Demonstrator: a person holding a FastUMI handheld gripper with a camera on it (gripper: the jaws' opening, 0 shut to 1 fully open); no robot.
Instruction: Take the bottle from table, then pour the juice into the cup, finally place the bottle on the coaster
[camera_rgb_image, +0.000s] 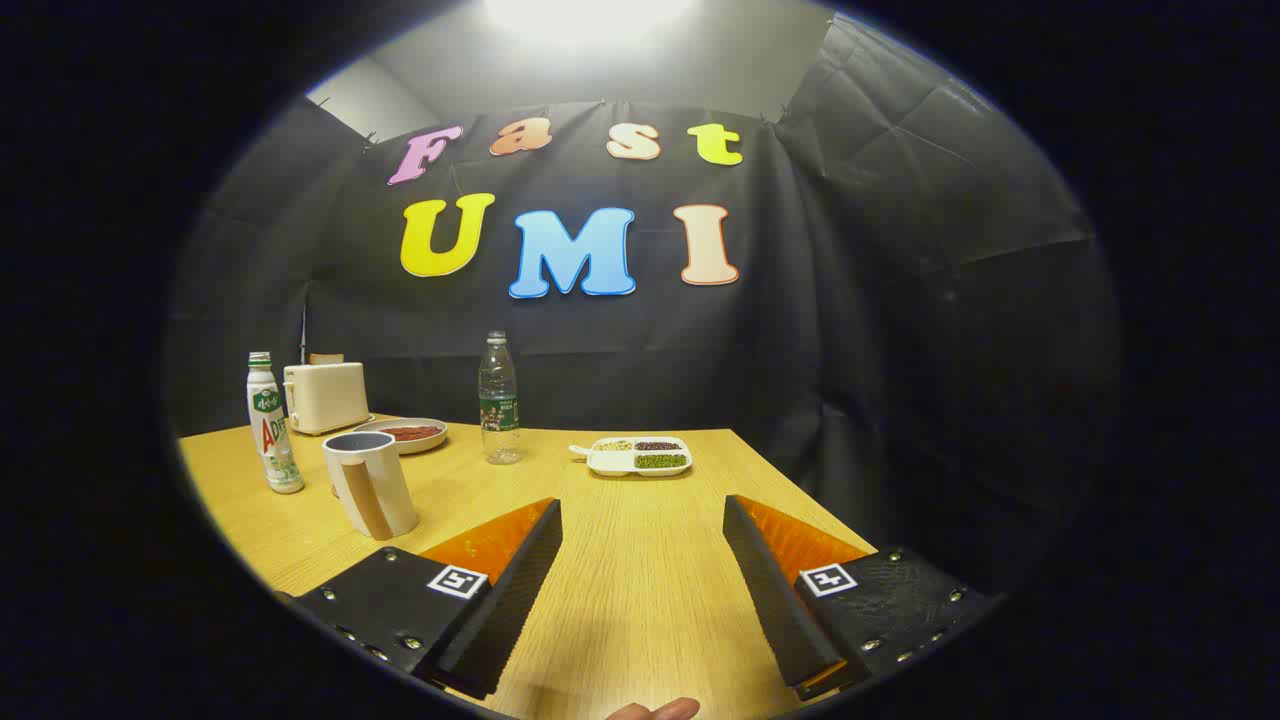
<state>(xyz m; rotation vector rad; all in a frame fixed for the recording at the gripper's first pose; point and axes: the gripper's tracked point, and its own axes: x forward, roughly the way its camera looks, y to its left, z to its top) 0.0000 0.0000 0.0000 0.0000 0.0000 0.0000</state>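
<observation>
While the gripper (642, 520) hangs wide and empty above the tabletop (640, 560), the white bottle (272, 425) left of the cup (368, 484) looks light, slick; grip its middle.

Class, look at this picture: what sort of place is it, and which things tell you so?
Probably a staged recording booth, not a real kitchen: a black cloth wall hangs behind a wooden table set with a toaster, a cup and bottles. The gripper is open.
</observation>
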